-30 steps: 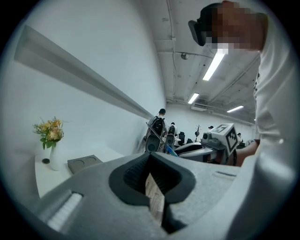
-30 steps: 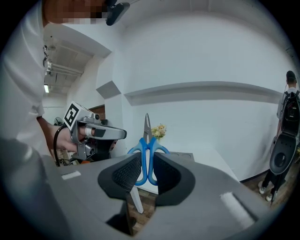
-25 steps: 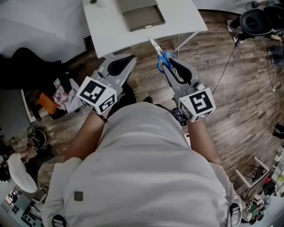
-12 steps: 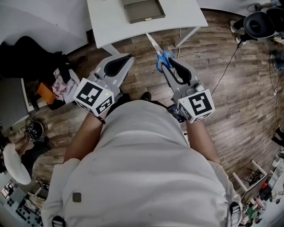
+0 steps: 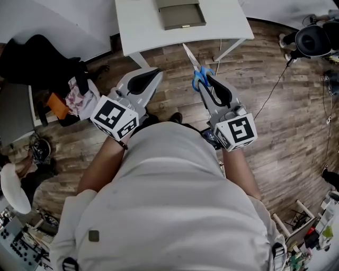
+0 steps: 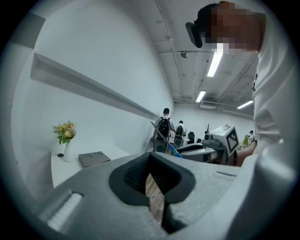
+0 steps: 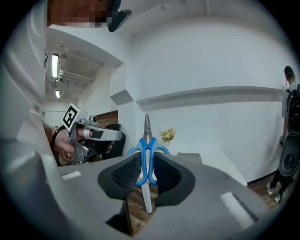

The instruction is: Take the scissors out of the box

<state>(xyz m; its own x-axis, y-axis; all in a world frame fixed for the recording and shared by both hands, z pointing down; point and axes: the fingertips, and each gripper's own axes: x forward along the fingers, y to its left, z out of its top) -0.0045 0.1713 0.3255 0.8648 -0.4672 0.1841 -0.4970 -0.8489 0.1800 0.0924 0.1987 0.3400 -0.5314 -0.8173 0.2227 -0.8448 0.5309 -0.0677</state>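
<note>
Blue-handled scissors [image 5: 199, 74] are clamped by the handles in my right gripper [image 5: 204, 80], blades pointing up and forward toward the white table [image 5: 137, 26]. In the right gripper view the scissors [image 7: 147, 157] stand upright between the pads of the right gripper [image 7: 147, 161]. The grey box [image 5: 180, 14] lies on the table, away from the scissors, and shows small beyond each gripper as box [image 6: 93, 158] and box [image 7: 188, 156]. My left gripper [image 5: 153, 75] is held level beside the right one, shut on nothing; its jaws leave only a thin slit, left gripper [image 6: 152, 164].
A vase of flowers [image 6: 65, 135] stands on the table's far end. Dark bags and clutter [image 5: 63, 100] lie on the wooden floor at the left, an office chair [image 5: 317, 38] and a cable at the right. People with backpacks [image 6: 165, 126] stand far off.
Both grippers have drifted slightly rightward in the head view, keeping side by side before the table. The scissors stay clamped in the right gripper; the left stays shut.
</note>
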